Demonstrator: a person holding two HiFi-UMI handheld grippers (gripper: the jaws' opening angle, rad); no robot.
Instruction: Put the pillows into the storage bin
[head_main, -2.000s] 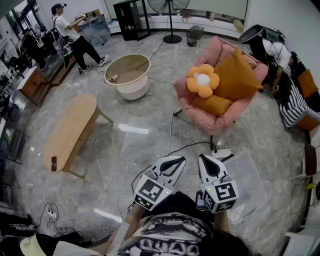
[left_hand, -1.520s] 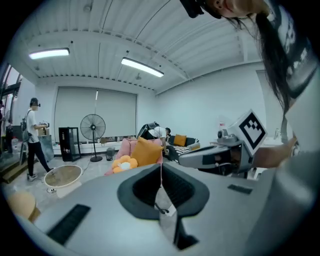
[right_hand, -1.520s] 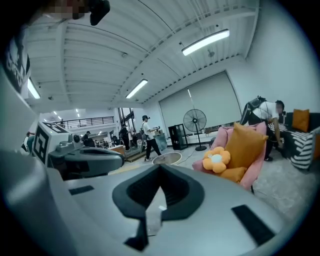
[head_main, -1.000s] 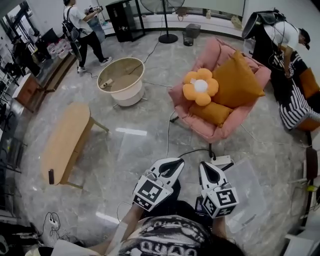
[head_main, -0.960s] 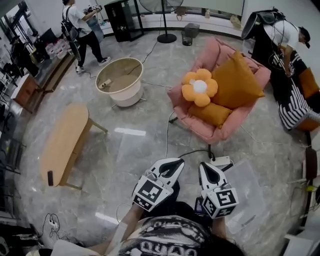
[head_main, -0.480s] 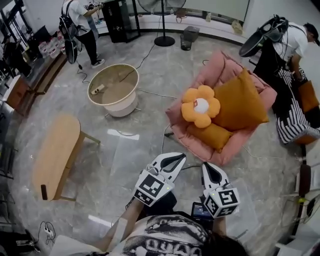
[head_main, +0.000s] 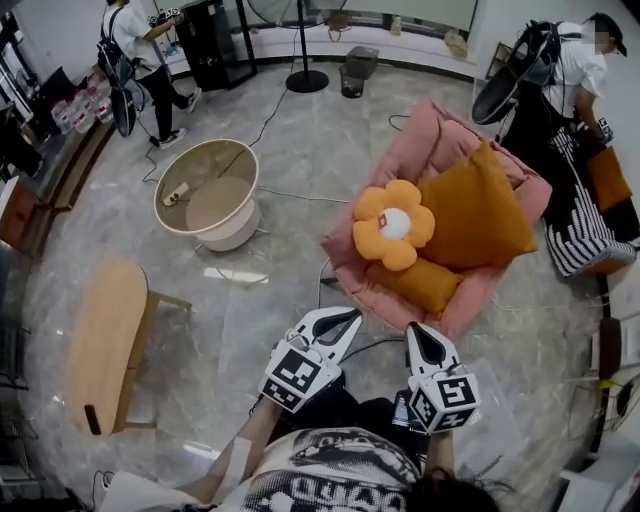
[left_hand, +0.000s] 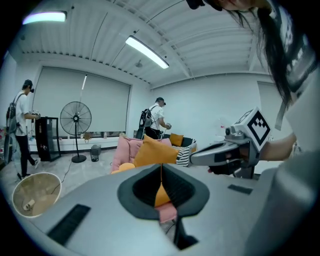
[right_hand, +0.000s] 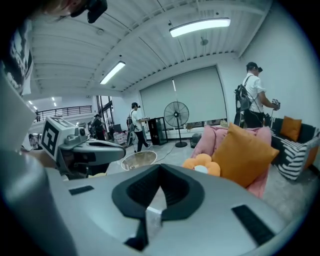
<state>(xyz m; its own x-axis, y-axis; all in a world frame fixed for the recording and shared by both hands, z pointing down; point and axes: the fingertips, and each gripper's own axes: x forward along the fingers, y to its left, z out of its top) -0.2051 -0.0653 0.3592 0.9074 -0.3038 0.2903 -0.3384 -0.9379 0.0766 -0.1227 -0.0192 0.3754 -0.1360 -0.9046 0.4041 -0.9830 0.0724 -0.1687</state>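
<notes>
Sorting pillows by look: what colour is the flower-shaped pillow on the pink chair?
Orange petals with a white centre; the flower pillow shows best in the head view.

Head view steeply down from above, gripper views low and level (wide-angle), all sharing the pink armchair

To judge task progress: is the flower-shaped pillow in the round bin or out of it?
Out. The flower-shaped pillow rests on the pink armchair, apart from the round bin.

Glossy marbled floor, soft cloth pillows, padded cloth armchair, smooth pale wooden bench
</notes>
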